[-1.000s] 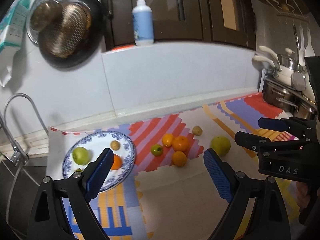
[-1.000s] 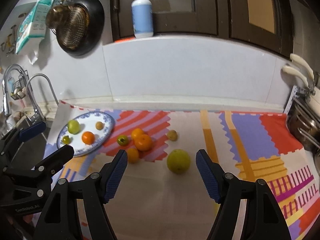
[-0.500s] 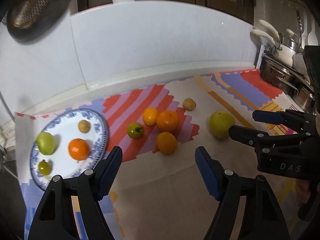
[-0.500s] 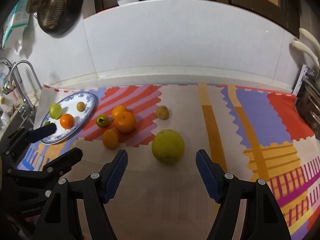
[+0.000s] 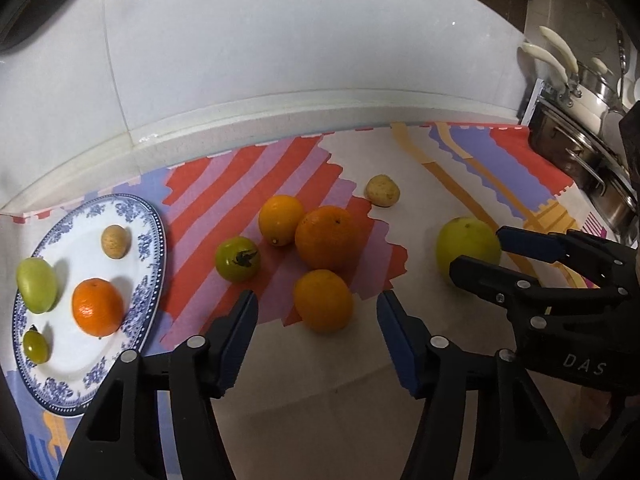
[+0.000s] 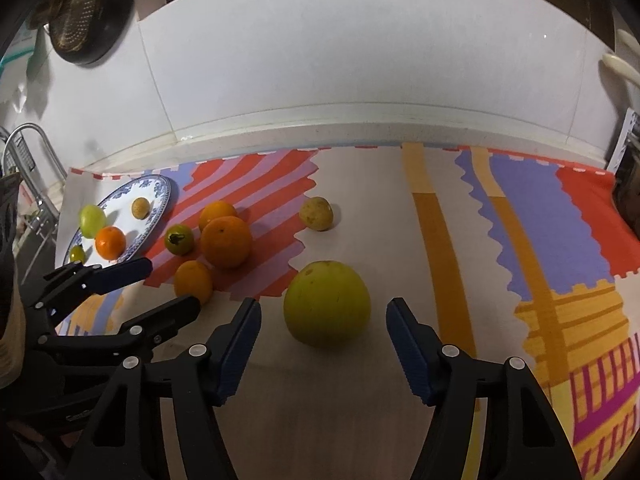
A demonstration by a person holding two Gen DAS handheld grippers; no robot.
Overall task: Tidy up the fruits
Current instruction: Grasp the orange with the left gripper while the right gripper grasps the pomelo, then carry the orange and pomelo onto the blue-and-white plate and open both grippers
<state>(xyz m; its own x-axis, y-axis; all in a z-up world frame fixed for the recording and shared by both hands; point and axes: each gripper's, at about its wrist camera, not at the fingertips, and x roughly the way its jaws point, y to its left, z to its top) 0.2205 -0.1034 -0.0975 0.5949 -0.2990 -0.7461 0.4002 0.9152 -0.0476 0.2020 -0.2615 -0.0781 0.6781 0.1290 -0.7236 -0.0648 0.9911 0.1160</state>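
Note:
My left gripper (image 5: 316, 308) hovers low over the patterned mat, jaws closing, and a small orange (image 5: 324, 296) lies just ahead between its tips, untouched. My right gripper (image 6: 323, 312) is also closing, with a big yellow-green fruit (image 6: 326, 300) between its blue pads (image 6: 408, 344), which stand clear of it. Two more oranges (image 5: 326, 238), a green tomato-like fruit (image 5: 237, 258) and a small brown fruit (image 5: 383, 191) lie on the mat. The blue-rimmed plate (image 5: 154, 240) at the left holds an orange, two green fruits and a small brown one.
Steel pots (image 5: 592, 160) stand at the mat's right end. A tap (image 6: 24, 148) and sink lie left of the plate. The white tiled wall rises close behind the fruit. A dark pan (image 6: 84, 12) hangs high on the left.
Both grippers have come down and forward onto the fruit, which now looks much larger. The left jaws have narrowed a lot, the right jaws slightly. No fruit has moved.

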